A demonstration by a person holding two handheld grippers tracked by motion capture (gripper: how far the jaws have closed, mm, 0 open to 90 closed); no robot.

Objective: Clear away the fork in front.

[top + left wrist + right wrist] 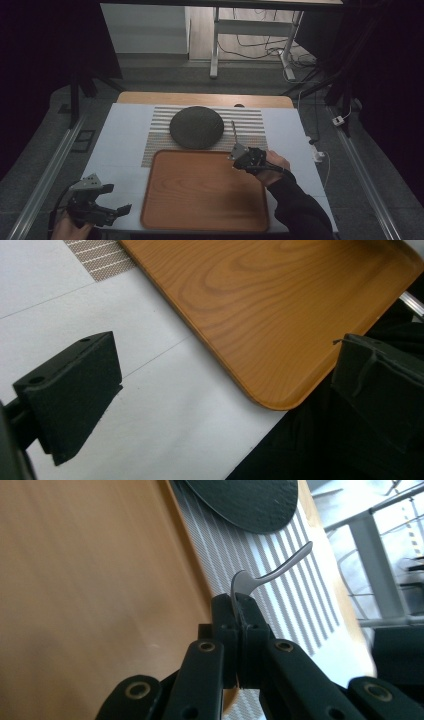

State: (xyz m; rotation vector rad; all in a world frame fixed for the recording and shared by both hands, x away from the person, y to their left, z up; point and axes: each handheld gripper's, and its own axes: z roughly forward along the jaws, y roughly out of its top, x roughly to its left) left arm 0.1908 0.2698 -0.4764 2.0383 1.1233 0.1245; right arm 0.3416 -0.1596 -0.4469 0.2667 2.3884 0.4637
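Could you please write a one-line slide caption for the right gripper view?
Right hand-held gripper shut on a metal spoon, beside the wooden tray and striped placemat.

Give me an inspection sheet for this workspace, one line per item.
Surface: white table cover with a striped placemat at the back.
Job's things: metal utensil, probably a spoon or fork, its handle sticking out past the jaws; wooden tray, bare.
Clutter: dark round plate on the placemat.
Grippers: right gripper shut on the utensil at the tray's far right corner; left gripper open, near the tray's near left corner.
Cables: wires on the floor behind the table.
Surroundings: white desk frame beyond, dim room.
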